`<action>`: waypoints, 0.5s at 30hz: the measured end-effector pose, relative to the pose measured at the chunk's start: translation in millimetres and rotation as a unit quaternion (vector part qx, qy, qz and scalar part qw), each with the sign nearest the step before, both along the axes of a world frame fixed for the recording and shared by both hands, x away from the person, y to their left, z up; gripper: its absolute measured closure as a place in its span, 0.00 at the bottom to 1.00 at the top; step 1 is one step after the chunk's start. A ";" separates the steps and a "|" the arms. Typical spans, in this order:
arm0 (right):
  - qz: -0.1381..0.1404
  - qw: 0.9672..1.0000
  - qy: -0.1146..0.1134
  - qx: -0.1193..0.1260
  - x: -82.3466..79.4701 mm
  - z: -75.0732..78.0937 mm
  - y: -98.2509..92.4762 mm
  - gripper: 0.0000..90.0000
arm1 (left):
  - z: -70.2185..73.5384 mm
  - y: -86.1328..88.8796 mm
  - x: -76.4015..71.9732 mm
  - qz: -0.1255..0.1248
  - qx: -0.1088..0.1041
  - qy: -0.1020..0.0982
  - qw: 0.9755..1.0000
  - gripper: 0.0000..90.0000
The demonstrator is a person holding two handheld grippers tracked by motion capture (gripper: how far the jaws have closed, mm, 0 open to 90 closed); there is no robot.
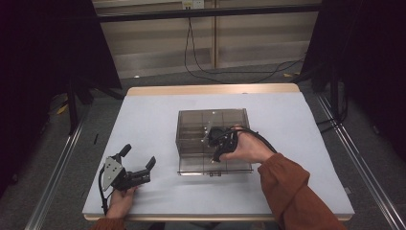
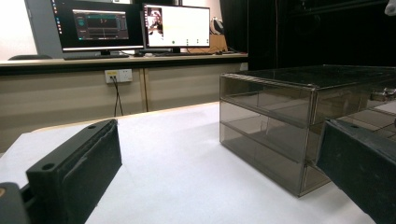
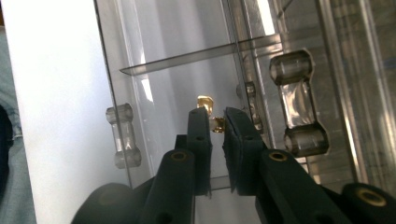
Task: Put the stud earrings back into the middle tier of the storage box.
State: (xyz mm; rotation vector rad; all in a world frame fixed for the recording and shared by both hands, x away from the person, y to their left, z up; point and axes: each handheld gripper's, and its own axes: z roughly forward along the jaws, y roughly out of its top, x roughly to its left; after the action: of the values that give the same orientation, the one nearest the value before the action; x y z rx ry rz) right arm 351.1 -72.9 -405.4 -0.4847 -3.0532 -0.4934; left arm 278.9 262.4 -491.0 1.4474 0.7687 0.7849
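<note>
My right tongs (image 3: 217, 122) reach into an open drawer of the smoked plastic drawer box (image 1: 213, 125) at the desk's (image 1: 153, 115) middle, nearly together around a small gold piece (image 3: 205, 103); whether they grip it I cannot tell. My left tongs (image 1: 139, 160) rest apart near the front left corner.

Small gold piece (image 3: 208, 112) inside smoky clear drawer box (image 1: 191, 143).
</note>
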 end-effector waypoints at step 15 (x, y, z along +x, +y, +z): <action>-0.012 0.999 -0.026 0.045 -7.6 11.1 -7.6 0.78 | 0.0 0.0 -0.1 0.000 0.000 0.000 1.000 0.00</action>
State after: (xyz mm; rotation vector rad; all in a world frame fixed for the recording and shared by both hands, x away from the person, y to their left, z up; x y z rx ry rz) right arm 343.6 -80.5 -394.3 -0.5130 -3.0601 -0.6508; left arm 278.8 262.4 -491.0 1.4479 0.7676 0.7851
